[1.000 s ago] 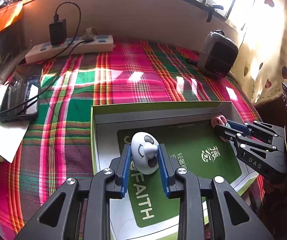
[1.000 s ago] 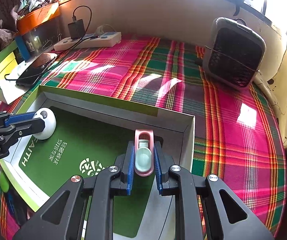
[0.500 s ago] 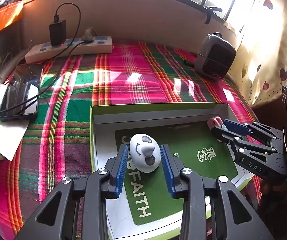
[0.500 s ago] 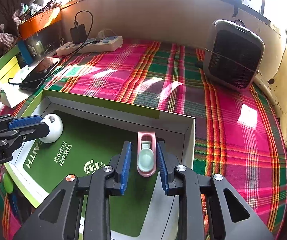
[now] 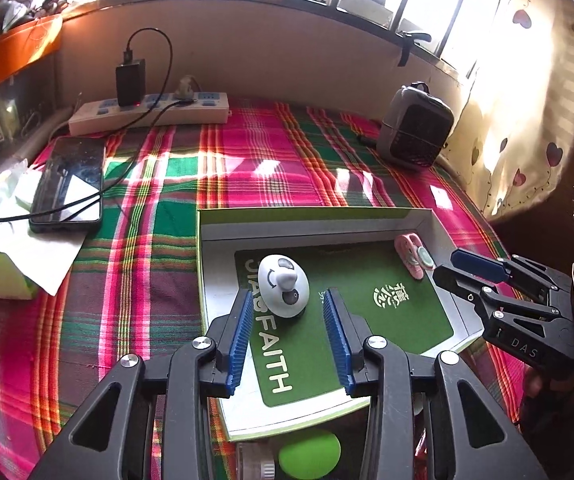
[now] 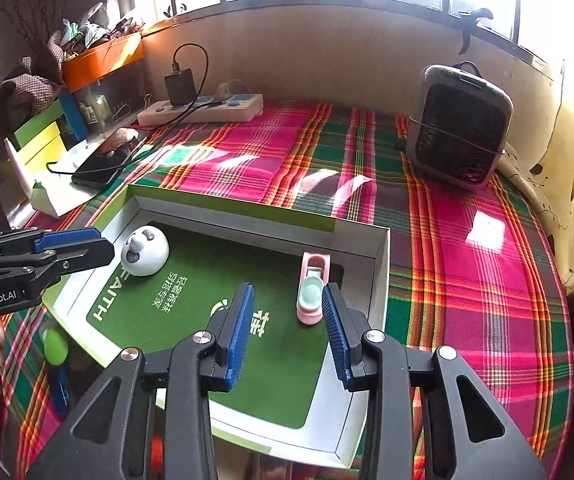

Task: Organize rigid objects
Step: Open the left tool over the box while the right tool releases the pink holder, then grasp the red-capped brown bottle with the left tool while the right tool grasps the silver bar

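1. The white panda toy (image 5: 283, 290) sits in the left part of the shallow box (image 5: 311, 214), on its green liner. The pink toy toilet (image 6: 313, 288) sits near the box's right wall.
2. The left gripper (image 5: 289, 334) has just been opening its jaws; they stand apart, and the panda is just ahead of them, not pressed.
3. The right gripper (image 6: 287, 332) has also been opening; the toilet lies free beside its right pad.
4. Both toys look like light, hard, smooth plastic. The round panda may slip or roll, so I would take it across its widest middle.
5. The toilet has flat long sides, which seem the best place to grip.
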`<state>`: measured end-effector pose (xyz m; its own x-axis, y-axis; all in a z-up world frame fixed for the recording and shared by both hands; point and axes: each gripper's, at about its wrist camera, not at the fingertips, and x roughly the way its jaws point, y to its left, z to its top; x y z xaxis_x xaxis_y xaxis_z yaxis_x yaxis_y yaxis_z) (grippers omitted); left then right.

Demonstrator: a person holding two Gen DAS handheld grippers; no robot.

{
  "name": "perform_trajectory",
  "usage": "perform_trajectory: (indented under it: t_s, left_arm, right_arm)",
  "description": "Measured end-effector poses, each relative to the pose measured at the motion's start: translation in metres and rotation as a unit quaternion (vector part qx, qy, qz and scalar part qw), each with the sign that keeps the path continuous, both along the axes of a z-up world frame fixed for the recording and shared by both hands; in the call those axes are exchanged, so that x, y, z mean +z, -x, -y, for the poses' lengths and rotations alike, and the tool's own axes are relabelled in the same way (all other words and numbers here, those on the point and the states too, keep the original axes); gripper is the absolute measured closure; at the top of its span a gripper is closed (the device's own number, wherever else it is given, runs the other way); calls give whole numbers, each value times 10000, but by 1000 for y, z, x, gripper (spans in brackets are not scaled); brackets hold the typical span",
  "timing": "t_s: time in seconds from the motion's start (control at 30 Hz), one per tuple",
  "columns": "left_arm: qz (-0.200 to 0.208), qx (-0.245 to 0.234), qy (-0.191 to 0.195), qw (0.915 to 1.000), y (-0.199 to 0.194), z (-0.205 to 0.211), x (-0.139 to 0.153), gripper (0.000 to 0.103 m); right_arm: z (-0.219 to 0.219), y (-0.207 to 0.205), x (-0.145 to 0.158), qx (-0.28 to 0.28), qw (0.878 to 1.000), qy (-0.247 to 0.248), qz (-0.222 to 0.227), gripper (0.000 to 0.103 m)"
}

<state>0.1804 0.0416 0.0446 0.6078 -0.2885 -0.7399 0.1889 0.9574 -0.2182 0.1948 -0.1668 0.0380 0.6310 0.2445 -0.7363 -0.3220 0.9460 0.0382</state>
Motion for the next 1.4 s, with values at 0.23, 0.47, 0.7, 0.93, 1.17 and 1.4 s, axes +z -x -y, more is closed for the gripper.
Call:
perform_trajectory:
  t_s: [0.23,0.47,0.7,0.93,1.17,1.4]
  left_arm:
    - [155,-40,37,9999,31,1,11,67]
    - [292,-97,151,9994,60,4,17,67]
    - [265,-179,384,9987,85,8,13,67]
    - [225,-274,517,9980,102,13,10,67]
    - [142,-307,482,9983,108,17,6,67]
    - [62,-403,408,9983,110,27,2,67]
  right_arm:
    - [15,30,2,-148,9998,-131,18,66]
    - [30,66,-2,-275,9993,-252,-10,66]
    - [37,92,-13,-340,9989,-282,-162,65]
    - [36,108,-24,-197,9991,-222,-318,65]
    - [27,106,-32,-131,9991,-22,-400,65]
    - [24,106,-36,-100,9990,171,-399,65]
